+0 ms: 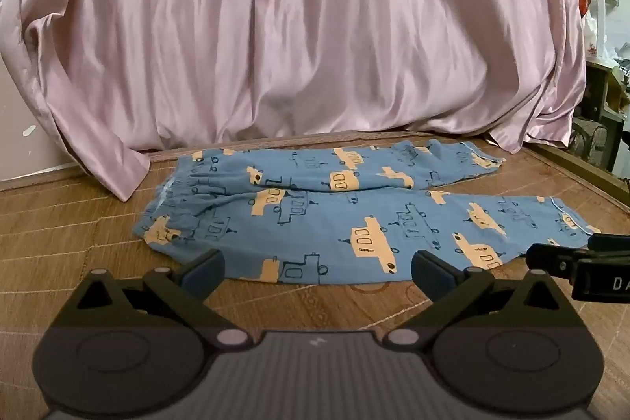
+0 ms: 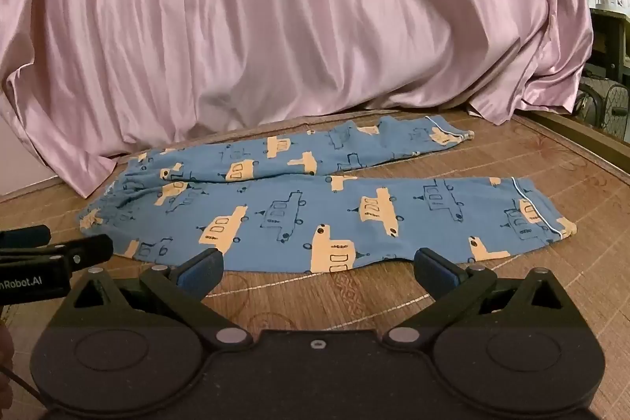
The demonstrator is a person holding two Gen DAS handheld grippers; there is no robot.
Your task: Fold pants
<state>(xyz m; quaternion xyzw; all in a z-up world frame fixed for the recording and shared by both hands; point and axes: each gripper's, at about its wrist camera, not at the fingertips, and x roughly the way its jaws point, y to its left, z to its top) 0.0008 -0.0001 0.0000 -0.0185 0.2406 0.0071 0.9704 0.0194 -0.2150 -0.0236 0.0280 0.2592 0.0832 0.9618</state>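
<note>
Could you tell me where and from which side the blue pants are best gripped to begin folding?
Probably the near leg of the blue pants: its long edge faces both open hand-held grippers, left and right. Come in low from the near side, one near the waistband, one near the cuff, since the pants lie flat, legs apart.

Pink satin drape [image 1: 299,26] behind woven mat [image 1: 78,223]

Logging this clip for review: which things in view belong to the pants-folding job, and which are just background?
Part of the job:
blue patterned pants, laid out flat
left gripper, open
right gripper, open

Just there:
pink satin sheet behind
woven mat underneath
shelf clutter at far right
</note>
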